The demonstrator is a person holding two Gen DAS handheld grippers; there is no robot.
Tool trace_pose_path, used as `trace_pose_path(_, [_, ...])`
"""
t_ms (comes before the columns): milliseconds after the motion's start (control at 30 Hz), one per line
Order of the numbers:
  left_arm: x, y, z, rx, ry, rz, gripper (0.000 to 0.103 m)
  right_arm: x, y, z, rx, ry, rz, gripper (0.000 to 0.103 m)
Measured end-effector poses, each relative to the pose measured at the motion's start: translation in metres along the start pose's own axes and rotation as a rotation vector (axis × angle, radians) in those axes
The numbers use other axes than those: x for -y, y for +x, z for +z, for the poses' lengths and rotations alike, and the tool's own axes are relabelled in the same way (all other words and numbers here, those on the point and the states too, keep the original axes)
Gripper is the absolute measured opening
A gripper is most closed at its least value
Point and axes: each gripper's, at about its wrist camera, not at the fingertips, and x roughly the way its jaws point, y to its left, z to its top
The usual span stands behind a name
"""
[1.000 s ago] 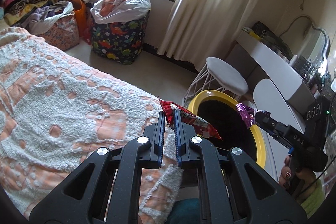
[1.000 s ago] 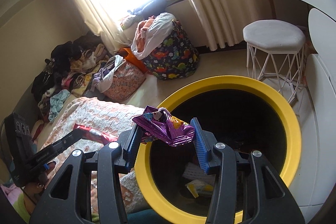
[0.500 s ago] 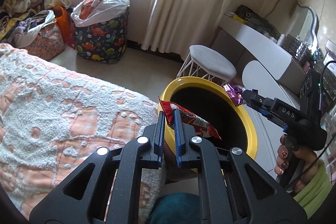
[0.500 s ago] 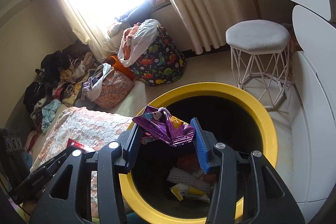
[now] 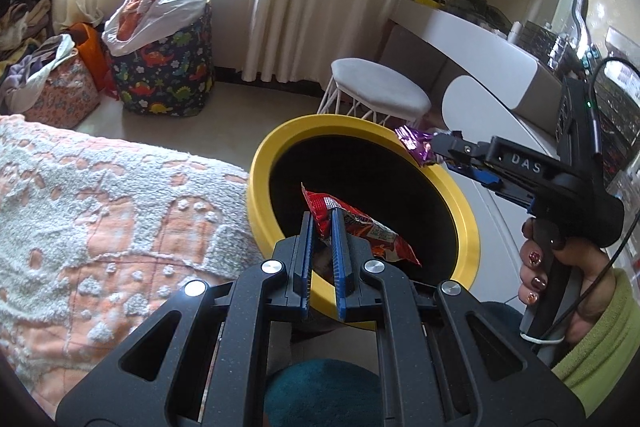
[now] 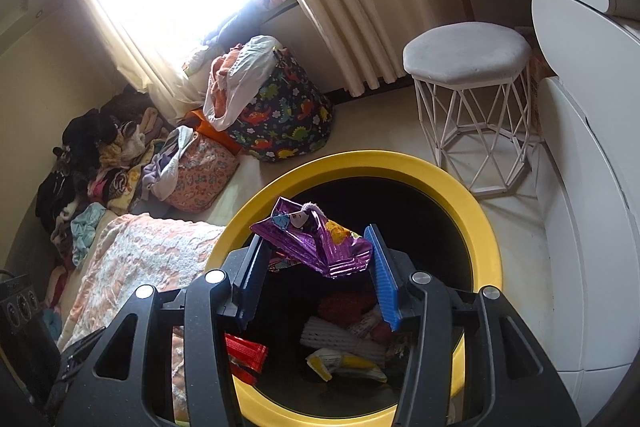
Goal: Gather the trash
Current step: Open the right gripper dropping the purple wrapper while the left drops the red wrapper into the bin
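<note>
A yellow-rimmed black bin (image 5: pixel 260 167) stands between the bed and a white desk. My left gripper (image 5: pixel 322 217) is shut on a red snack wrapper (image 5: pixel 360 227), which hangs over the bin's near rim and mouth. My right gripper (image 6: pixel 316 235) holds a crumpled purple foil wrapper (image 6: pixel 320 247) above the bin (image 6: pixel 400 167). Its jaws are opening, and the wrapper still spans both pads. In the left wrist view the right gripper (image 5: pixel 440 147) reaches over the far rim with the purple wrapper (image 5: pixel 414 143) at its tip. Several wrappers (image 6: pixel 344 343) lie at the bin's bottom.
A bed with an orange and white blanket (image 5: pixel 100 207) lies left of the bin. A white wire stool (image 5: pixel 380 95) and a white desk (image 5: pixel 480 43) stand behind and to the right. A dinosaur-print laundry bag (image 5: pixel 164 67) and piles of clothes line the window wall.
Both grippers have moved over the bin. The red wrapper, earlier over the bed's edge, now hangs above the bin's mouth. The purple wrapper sits more loosely between the right jaws.
</note>
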Motion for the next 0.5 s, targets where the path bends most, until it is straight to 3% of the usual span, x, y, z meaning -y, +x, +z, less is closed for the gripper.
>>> trace_pose_path(200, [0.015, 0.014, -0.003, -0.034, 0.037, -0.012, 0.005, 0.006, 0.003, 0.001, -0.008, 0.025, -0.001, 0.049])
trace_pose_path(500, [0.030, 0.032, -0.006, -0.078, 0.058, -0.032, 0.005, 0.014, 0.004, 0.000, -0.027, 0.069, 0.005, 0.062])
